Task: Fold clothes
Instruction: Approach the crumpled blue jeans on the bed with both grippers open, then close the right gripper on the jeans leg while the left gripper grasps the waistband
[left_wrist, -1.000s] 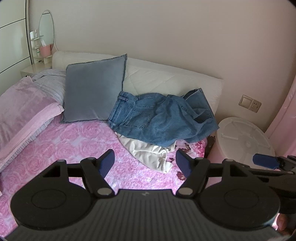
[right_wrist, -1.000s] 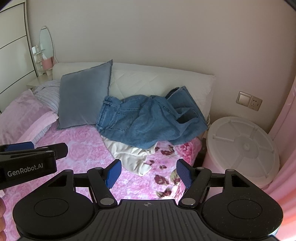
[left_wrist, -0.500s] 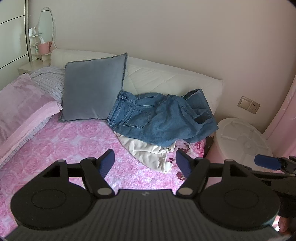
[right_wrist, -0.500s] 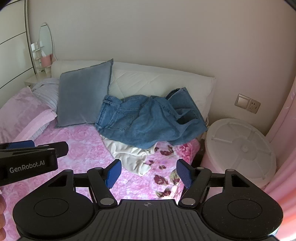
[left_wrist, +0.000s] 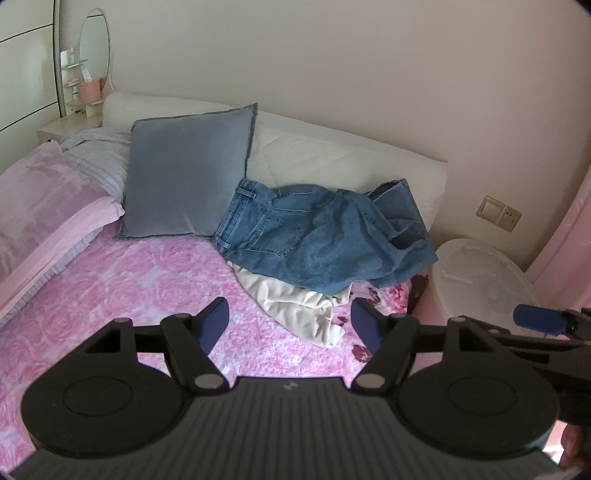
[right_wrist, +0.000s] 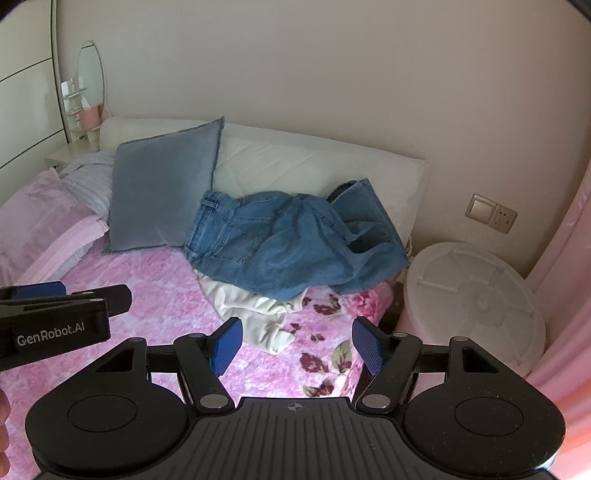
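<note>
A crumpled pair of blue jeans (left_wrist: 325, 240) (right_wrist: 291, 243) lies at the head of the bed against the white headboard cushion. Under its near edge a cream garment (left_wrist: 295, 306) (right_wrist: 255, 310) spills onto the pink floral bedspread (left_wrist: 129, 288) (right_wrist: 147, 295). My left gripper (left_wrist: 290, 326) hovers open short of the cream garment, nothing between its blue pads. My right gripper (right_wrist: 297, 345) is open too, above the bedspread just in front of the cream garment. Each gripper shows at the edge of the other's view.
A blue-grey cushion (left_wrist: 184, 173) leans on the headboard left of the jeans. Folded pink bedding (left_wrist: 44, 214) lies at the left. A round white plastic lid (right_wrist: 476, 306) stands beside the bed on the right, near a pink curtain (right_wrist: 569, 295). A nightstand with a mirror (left_wrist: 94, 48) is far left.
Both views have shifted slightly, with the bed and clothes sliding a little rightward in the left wrist view. The clothes lie unmoved and both grippers stay open.
</note>
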